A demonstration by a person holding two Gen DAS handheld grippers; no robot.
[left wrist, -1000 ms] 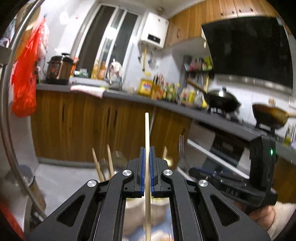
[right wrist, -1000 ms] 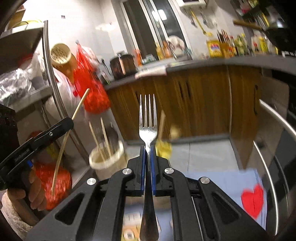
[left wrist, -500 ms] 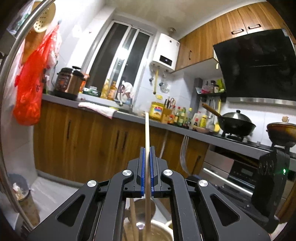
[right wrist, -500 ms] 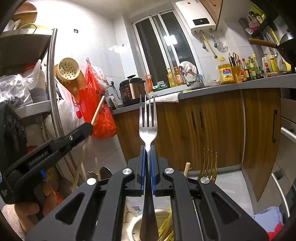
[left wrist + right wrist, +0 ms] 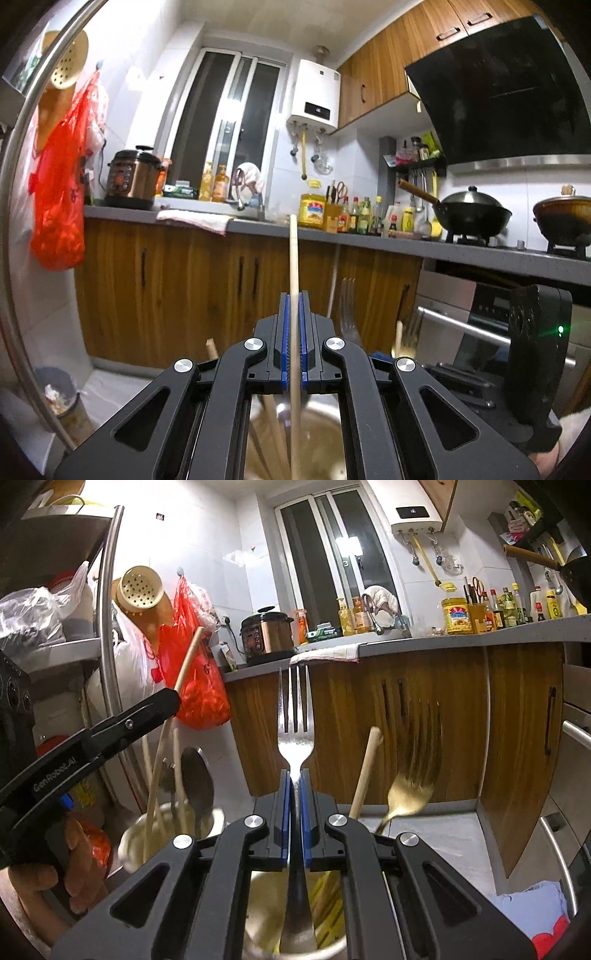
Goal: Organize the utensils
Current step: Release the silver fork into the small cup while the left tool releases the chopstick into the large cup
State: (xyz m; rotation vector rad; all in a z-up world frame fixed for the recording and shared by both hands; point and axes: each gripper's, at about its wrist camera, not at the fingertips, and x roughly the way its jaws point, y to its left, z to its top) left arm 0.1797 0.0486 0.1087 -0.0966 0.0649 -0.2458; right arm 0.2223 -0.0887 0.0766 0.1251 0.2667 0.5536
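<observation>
Currently, a stiff, light wooden chopstick (image 5: 293,266) is clamped mid-shaft by the left gripper (image 5: 293,339); a slippery steel fork (image 5: 295,716) is pinched at its neck by the right gripper (image 5: 294,812), both above the utensil cup (image 5: 162,834).

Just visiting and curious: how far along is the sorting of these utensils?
Partly done. One cup already holds chopsticks and a spoon; another cup holds a gold fork. In hand: the left gripper clamps a chopstick, and the right gripper clamps a silver fork. Both must yet be released into their cups.
</observation>
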